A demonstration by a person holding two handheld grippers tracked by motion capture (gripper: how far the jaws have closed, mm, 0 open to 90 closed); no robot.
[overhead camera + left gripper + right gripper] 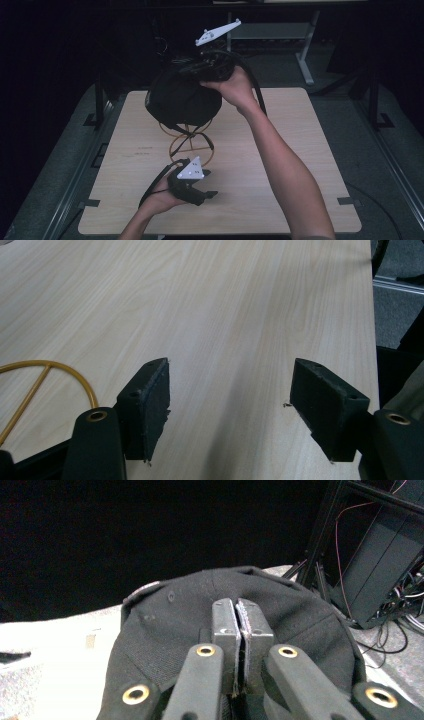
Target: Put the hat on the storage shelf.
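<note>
Black cap (pixel 165 625) between right gripper's (pixel 241 630) jaws

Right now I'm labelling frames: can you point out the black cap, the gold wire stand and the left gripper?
black cap (pixel 182 100), high view, its crown.
gold wire stand (pixel 176 145), high view, its wire loop.
left gripper (pixel 227 402), left gripper view, between its fingertips.

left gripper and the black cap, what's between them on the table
In the high view, a gold wire stand rises between the left gripper and the black cap perched on it.
</note>
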